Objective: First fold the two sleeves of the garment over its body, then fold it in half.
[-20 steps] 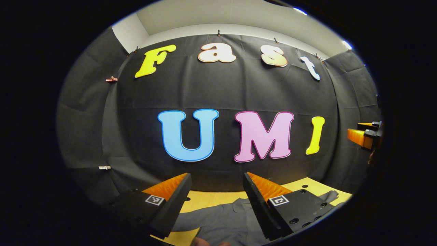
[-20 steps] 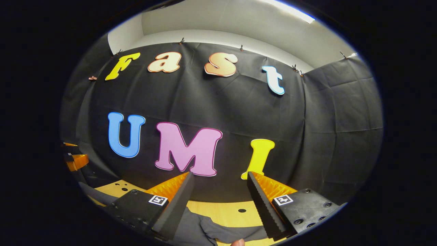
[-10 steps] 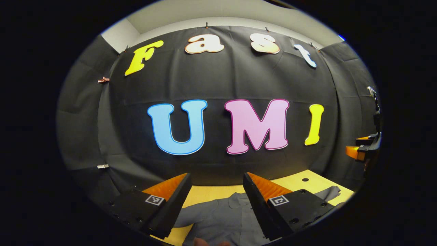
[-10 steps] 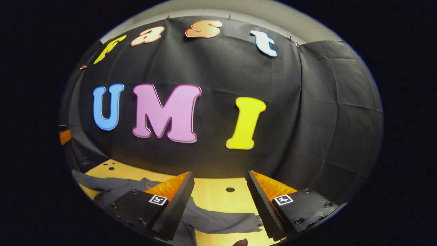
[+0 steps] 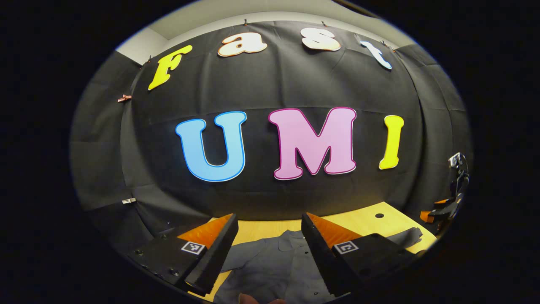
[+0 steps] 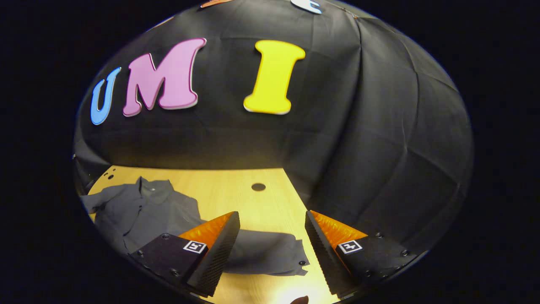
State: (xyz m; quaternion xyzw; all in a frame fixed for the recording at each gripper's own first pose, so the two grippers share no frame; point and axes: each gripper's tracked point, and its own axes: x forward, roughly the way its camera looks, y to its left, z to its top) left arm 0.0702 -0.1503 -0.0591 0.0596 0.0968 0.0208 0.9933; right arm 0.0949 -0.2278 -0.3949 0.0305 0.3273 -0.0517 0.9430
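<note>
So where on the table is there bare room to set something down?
In the right gripper view, bare wooden table runs between the grey shirt and the black cloth wall, around a round hole. The left side is crowded by the shirt; its sleeve lies between the open right claw.

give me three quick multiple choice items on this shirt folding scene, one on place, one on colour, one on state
1. Where does the shirt lie?
A. on the wooden table
B. on the floor
C. on a hanger

2. What colour is the shirt?
A. red
B. grey
C. white

3. How is the right hand-held gripper?
A. shut on a sleeve
B. shut on the collar
C. open, holding nothing

Answers:
1 A: the shirt is spread on the wooden table.
2 B: its cloth is grey in both views.
3 C: the right hand-held gripper has its fingers apart above the sleeve.
</note>
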